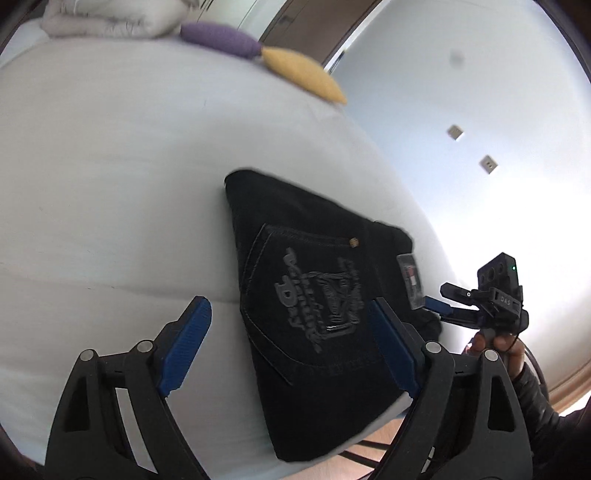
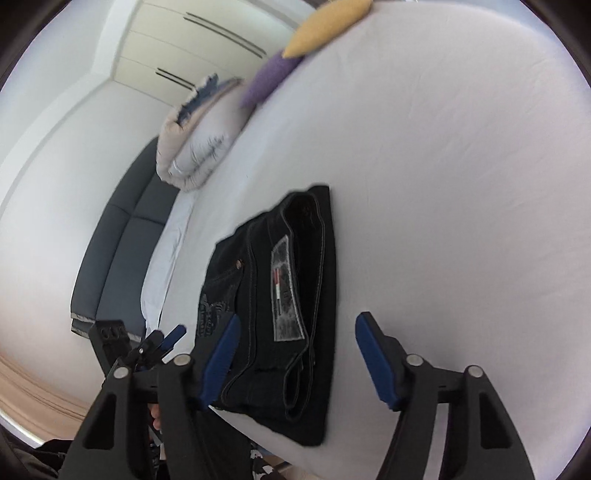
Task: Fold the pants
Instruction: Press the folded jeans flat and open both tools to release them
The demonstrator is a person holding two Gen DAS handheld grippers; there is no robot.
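The pants [image 1: 317, 314] lay folded into a compact dark bundle near the edge of the bed [image 1: 110, 184], back pocket and its stitched emblem facing up, the waistband label turned toward my right side. I judged the folding to be essentially done, which is why neither tool had hold of anything.

My left gripper [image 1: 291, 332] hung just above the bundle with its jaws spread wide, one blue pad over bare sheet and the other over the pocket, nothing pinched between them. My right gripper [image 2: 295, 354] stood likewise apart, one pad over the seam side of the pants, the other over white sheet, gripping no cloth.

The bundle sat close to the near edge because that was within easy reach of both hands. A folded duvet [image 2: 195, 136] and two small cushions, purple [image 2: 269, 77] and yellow [image 2: 325, 26], lay well apart at the far side, out of the way.
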